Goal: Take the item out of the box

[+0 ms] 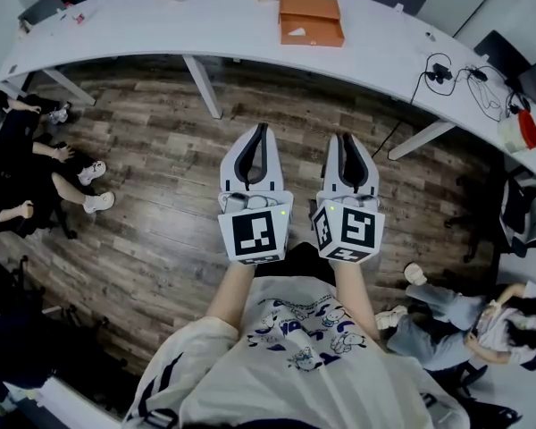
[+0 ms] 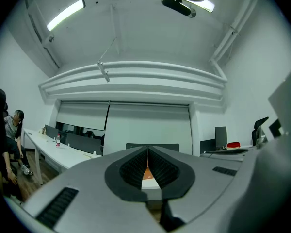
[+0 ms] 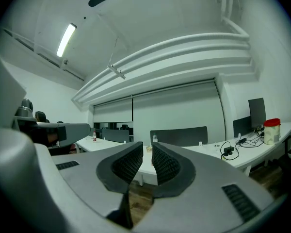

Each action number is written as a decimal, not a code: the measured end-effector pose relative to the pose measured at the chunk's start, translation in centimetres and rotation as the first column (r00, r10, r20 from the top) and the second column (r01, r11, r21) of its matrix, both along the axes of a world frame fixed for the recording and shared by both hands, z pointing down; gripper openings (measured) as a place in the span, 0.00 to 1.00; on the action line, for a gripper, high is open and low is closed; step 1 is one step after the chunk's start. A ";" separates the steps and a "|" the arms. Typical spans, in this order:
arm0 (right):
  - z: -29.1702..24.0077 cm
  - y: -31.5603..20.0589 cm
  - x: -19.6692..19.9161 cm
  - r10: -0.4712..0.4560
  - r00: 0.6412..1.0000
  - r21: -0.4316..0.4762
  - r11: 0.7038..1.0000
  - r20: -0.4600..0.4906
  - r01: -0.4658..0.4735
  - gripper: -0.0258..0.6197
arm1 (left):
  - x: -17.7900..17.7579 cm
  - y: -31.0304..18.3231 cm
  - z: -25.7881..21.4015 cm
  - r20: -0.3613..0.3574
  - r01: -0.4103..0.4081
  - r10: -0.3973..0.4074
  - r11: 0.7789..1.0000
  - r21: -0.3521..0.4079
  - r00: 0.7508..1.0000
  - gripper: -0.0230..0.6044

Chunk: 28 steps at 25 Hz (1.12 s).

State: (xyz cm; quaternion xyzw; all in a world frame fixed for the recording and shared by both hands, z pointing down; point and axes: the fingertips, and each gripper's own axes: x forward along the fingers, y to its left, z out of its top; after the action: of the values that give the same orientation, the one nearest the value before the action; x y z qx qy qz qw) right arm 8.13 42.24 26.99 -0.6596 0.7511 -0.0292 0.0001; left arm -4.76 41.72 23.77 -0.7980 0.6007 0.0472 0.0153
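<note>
An orange box (image 1: 311, 18) lies on the long white table (image 1: 205, 16) at the far side of the room; a pale patch shows on its near part. Both grippers hang over the wooden floor, close to the person's body and well short of the table. My left gripper (image 1: 263, 129) is shut with nothing in it. My right gripper (image 1: 343, 138) is also shut and holds nothing. In the left gripper view a sliver of the orange box (image 2: 148, 173) shows behind the left gripper (image 2: 148, 150). In the right gripper view the right gripper (image 3: 147, 148) points toward the table (image 3: 223, 155).
White table legs (image 1: 203, 85) stand between me and the box. People sit on the floor at the left (image 1: 36, 164) and lower right (image 1: 482, 324). Cables (image 1: 456, 77) and a red-lidded container (image 1: 518, 130) lie at the table's right end.
</note>
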 end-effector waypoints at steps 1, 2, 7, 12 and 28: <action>0.1 -0.5 -0.1 0.002 1.000 -0.005 1.000 -0.001 -0.002 0.13 | -0.2 -0.5 0.0 -0.002 -0.001 0.001 1.000 -0.003 1.000 0.07; 0.1 -0.9 -0.3 0.004 1.000 -0.009 1.000 0.000 -0.004 0.13 | -0.3 -0.9 0.2 0.005 -0.004 0.004 1.000 -0.010 1.000 0.07; 0.5 -2.8 -0.6 0.000 1.000 -0.026 1.000 0.002 0.001 0.13 | -0.9 -2.7 0.3 -0.025 0.007 -0.008 1.000 -0.019 1.000 0.07; 1.0 -4.8 -0.7 -0.017 1.000 -0.035 0.999 0.002 0.017 0.13 | -1.1 -4.6 0.8 -0.035 0.024 -0.025 0.999 -0.026 0.999 0.07; 0.7 -17.8 0.5 -0.084 0.996 -0.032 0.996 0.030 0.085 0.13 | 0.6 -16.6 0.7 -0.008 0.080 -0.080 0.996 -0.037 0.997 0.07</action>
State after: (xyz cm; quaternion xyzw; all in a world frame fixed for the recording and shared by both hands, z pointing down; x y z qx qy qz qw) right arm 8.61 24.47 27.66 -0.6266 0.7777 -0.0511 -0.0014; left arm -4.12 25.16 24.46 -0.7732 0.6329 0.0391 -0.0003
